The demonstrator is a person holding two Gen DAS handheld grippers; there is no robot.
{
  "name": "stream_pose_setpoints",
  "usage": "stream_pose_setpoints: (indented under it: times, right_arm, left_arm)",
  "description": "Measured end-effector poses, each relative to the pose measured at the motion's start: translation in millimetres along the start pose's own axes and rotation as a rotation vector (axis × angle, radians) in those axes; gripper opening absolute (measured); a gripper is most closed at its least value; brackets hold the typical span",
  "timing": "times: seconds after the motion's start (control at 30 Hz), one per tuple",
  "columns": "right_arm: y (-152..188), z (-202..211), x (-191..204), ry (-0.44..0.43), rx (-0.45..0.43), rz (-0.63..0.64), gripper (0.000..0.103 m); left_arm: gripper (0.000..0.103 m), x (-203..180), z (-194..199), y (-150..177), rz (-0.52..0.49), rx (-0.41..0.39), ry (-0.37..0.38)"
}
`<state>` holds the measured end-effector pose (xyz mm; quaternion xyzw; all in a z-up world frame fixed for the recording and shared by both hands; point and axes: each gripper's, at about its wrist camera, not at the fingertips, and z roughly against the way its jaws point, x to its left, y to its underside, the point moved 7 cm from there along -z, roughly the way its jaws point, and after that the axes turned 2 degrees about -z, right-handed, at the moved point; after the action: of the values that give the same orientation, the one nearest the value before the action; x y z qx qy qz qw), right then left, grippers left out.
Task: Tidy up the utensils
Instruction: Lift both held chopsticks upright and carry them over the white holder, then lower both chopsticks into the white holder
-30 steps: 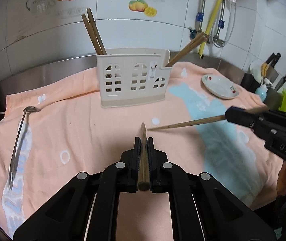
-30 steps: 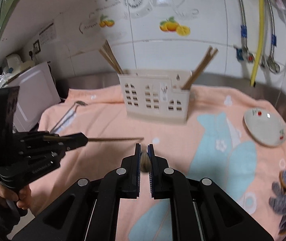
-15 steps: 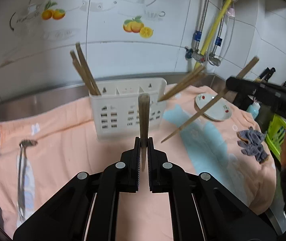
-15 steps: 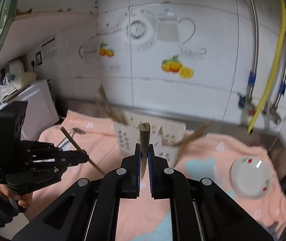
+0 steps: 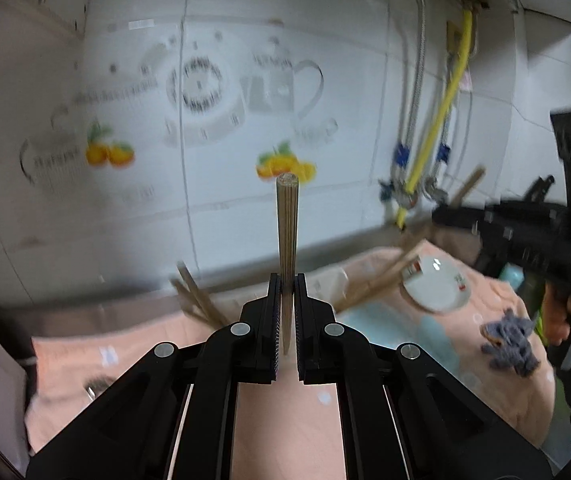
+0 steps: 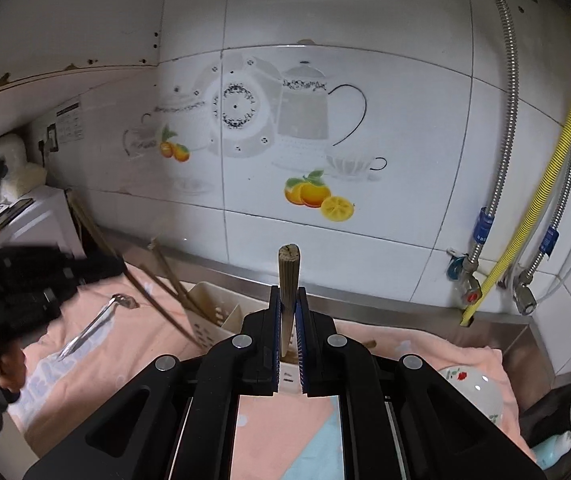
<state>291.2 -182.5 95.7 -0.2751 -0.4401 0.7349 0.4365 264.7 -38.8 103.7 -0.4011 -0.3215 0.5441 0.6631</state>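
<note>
A tiled kitchen counter is draped with a soft peach towel carrying a pale blue printed patch, backed by a steel upstand and glossy white wall tiles with fruit and teapot decals. Nearest in the left wrist view, the left gripper, black with ribbed pads, is pinched on a round, grained wooden chopstick standing upright between its jaws, blunt end uppermost. In the right wrist view the right gripper, black with blue-edged pads, likewise clamps a second wooden chopstick upright. Just beyond the right gripper sits the cream plastic utensil holder, slotted and compartmented; several brown chopsticks lean out of its left compartment, while its other contents are hidden behind the gripper. A slim metal spoon lies flat on the towel to the left, apart from the holder. A white ceramic saucer with a red motif and a crumpled grey cloth rest on the towel's right side. Braided steel hoses and a corrugated yellow hose hang on the wall farthest back. Compared with half a second ago, both views have tilted upward toward the wall, the holder now sits lower and partly hidden, and the left view is blurred.
</note>
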Motion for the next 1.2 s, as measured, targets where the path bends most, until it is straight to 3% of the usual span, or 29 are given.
stream_pose_setpoints:
  times: [0.23, 0.53, 1.2]
  right_arm:
    - [-2, -30, -6, -0.004, 0.038, -0.012, 0.007]
    - [11, -53, -6, -0.013, 0.081, -0.011, 0.007]
    - [31, -77, -3, -0.009, 0.144, -0.003, 0.007]
  left_arm:
    - [0.005, 24, -20, -30, 0.015, -0.024, -0.062]
    - [0.005, 45, -65, 1, 0.097, 0.079, -0.046]
    - [0.006, 41, -84, 23, 0.096, 0.143, -0.023]
